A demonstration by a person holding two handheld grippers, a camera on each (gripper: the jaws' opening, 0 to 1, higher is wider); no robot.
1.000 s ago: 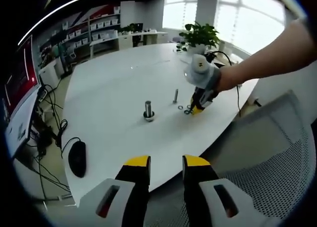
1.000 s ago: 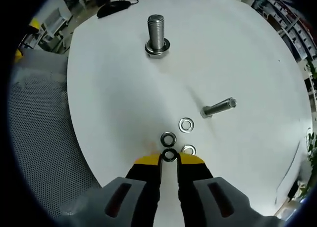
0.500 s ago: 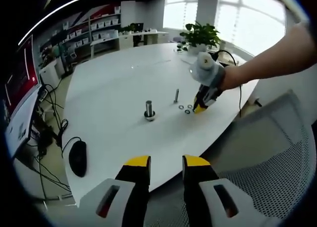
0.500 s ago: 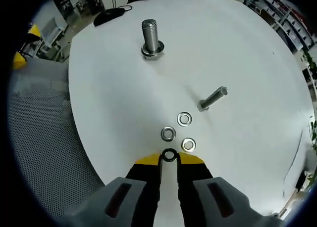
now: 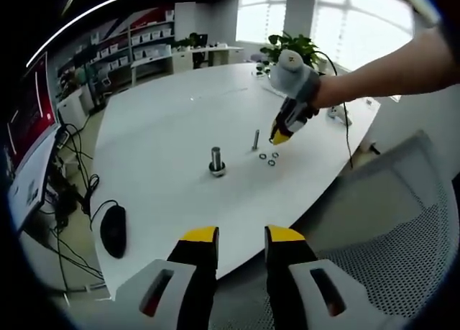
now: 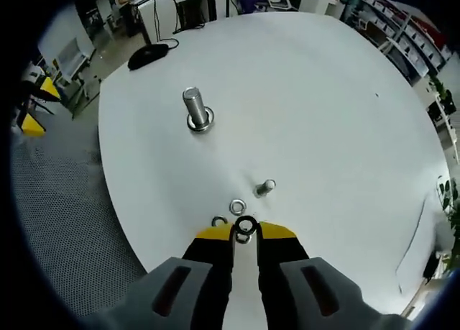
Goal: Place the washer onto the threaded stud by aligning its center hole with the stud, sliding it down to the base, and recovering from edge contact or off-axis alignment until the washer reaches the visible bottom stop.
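Note:
An upright threaded stud [image 6: 195, 105] with a washer at its base stands on the white table [image 6: 323, 93]. My right gripper [image 6: 246, 228] is shut on a dark washer [image 6: 246, 225], held edge-up between the yellow tips, above the table and short of the stud. In the left gripper view the stud [image 5: 215, 159] sits mid-table, and the right gripper [image 5: 280, 136], held by a hand, hovers to its right above the loose washers [image 5: 267, 158]. My left gripper [image 5: 241, 236] is open near the table's front edge, holding nothing.
A second bolt [image 6: 264, 188] stands near two loose washers [image 6: 236, 206] just ahead of the right tips. A black mouse [image 5: 111, 229] lies at the table's left edge. A mesh chair [image 5: 374, 236] stands beside the table, and a potted plant [image 5: 289, 51] sits at the far end.
The right gripper has lifted off the table with the dark washer, leaving the loose washers below, and moved up and toward the far side. The left gripper has stayed put.

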